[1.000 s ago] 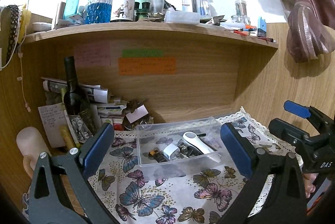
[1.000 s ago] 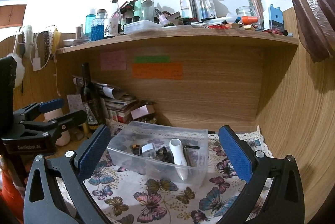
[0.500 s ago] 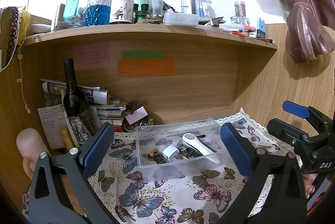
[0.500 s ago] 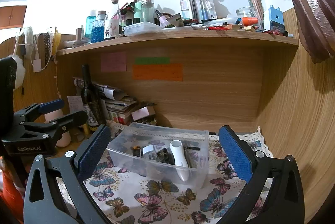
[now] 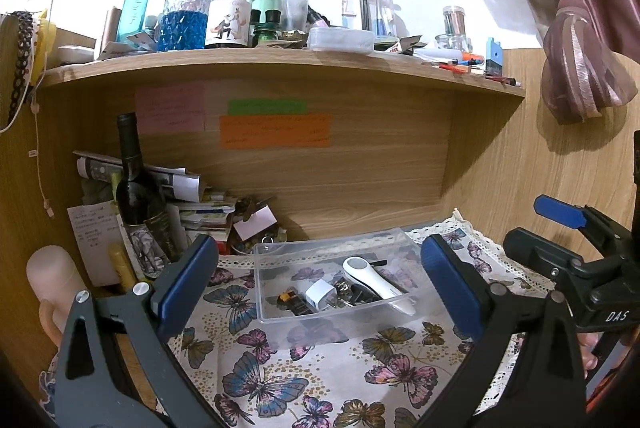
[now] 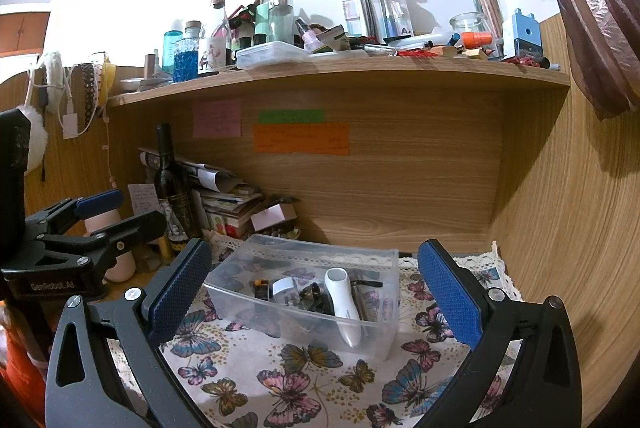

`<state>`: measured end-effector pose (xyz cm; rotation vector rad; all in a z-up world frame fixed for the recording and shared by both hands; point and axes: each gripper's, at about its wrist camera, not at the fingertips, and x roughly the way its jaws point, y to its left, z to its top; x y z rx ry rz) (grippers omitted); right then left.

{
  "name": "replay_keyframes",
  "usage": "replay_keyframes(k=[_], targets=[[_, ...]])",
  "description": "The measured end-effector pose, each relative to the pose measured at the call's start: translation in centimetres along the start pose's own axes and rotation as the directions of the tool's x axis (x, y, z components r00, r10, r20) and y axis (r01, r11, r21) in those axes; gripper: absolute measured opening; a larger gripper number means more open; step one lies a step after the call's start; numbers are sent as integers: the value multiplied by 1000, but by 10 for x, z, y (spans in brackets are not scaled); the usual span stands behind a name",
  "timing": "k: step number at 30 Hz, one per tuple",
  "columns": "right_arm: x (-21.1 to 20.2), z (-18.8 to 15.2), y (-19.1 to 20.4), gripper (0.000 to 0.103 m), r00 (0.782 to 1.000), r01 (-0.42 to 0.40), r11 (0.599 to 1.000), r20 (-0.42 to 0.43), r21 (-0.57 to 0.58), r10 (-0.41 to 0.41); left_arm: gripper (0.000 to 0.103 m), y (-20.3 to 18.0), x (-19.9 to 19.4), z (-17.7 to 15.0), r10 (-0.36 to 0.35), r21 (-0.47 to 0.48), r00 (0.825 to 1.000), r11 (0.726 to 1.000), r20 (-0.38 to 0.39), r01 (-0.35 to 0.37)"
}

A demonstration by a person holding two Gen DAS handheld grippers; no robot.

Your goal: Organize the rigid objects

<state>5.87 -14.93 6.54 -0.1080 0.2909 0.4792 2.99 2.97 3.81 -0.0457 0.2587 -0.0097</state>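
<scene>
A clear plastic bin point(image 5: 280, 312) point(image 6: 236, 304) sits on the butterfly cloth point(image 5: 320, 380) under the wooden shelf. In it lie a white handheld device point(image 5: 370, 278) point(image 6: 340, 302), a white charger cube point(image 5: 318, 294), a black and yellow piece point(image 5: 292, 300) and several small dark items. My left gripper point(image 5: 320, 284) is open and empty, held back from the bin. My right gripper point(image 6: 316, 288) is open and empty, also short of the bin. Each gripper shows at the edge of the other's view.
A dark wine bottle point(image 5: 138, 196), stacked papers and boxes point(image 5: 200, 212) and a pink cup point(image 5: 52, 284) stand at the back left. The upper shelf point(image 5: 280, 56) carries several bottles, jars and pens. Wooden walls close the back and right. A curtain point(image 5: 580, 40) hangs at the right.
Both grippers have drawn back slightly from the bin, so it looks a little smaller and lower. Both stay open and empty.
</scene>
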Motion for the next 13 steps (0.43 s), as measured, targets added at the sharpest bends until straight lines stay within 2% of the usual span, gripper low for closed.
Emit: replay_keyframes(k=[13], targets=[[6, -3, 1, 103, 1000, 9, 1000, -17, 13, -9, 103, 3, 5, -1, -19, -7, 1000, 1000, -12, 19]])
